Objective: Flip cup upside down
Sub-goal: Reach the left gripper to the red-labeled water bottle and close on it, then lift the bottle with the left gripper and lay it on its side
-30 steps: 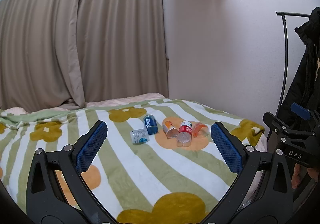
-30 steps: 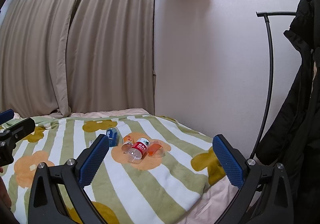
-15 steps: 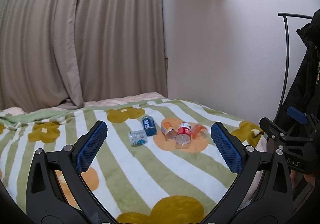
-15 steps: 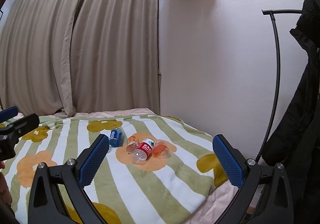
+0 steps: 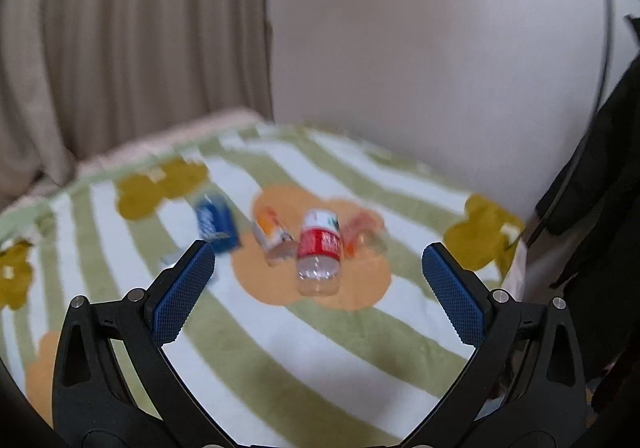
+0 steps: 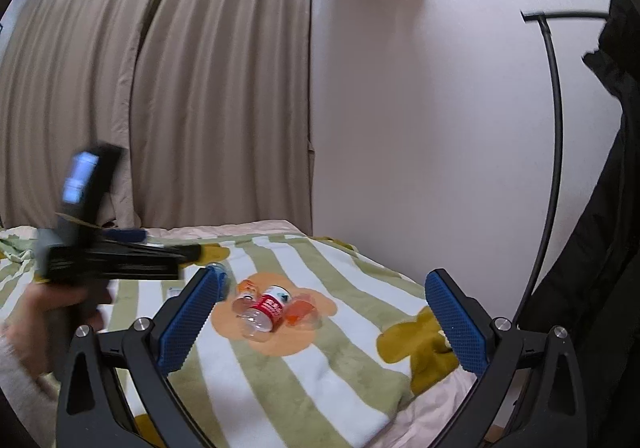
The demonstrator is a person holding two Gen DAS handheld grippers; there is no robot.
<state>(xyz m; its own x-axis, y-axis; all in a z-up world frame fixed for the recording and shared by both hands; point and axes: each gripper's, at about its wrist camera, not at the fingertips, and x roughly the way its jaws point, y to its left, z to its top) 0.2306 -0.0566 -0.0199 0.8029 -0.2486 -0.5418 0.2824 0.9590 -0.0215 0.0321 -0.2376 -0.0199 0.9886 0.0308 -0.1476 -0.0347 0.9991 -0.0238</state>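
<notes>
Several small cups lie on their sides on the striped blanket (image 5: 280, 348). A clear cup with a red label (image 5: 320, 256) lies in the middle, its mouth towards me. Left of it are an orange-and-white cup (image 5: 272, 234) and a blue cup (image 5: 214, 222); a clear orange cup (image 5: 362, 232) lies to the right. My left gripper (image 5: 319, 250) is open and empty, above the blanket short of the red-label cup; this view is blurred. My right gripper (image 6: 325, 275) hangs open and empty farther back, with the red-label cup (image 6: 266, 308) between its fingers in view.
A hand (image 6: 48, 312) holds the left gripper's body (image 6: 116, 260) at the left of the right wrist view. A dark coat (image 6: 600, 248) and a curved rack pole (image 6: 554, 128) stand right of the bed. Curtains (image 6: 160, 108) and a wall back the bed.
My left gripper has moved forward and down towards the cups, blurring its view, and now shows large in the right wrist view. The right gripper has barely shifted. The cups lie as before.
</notes>
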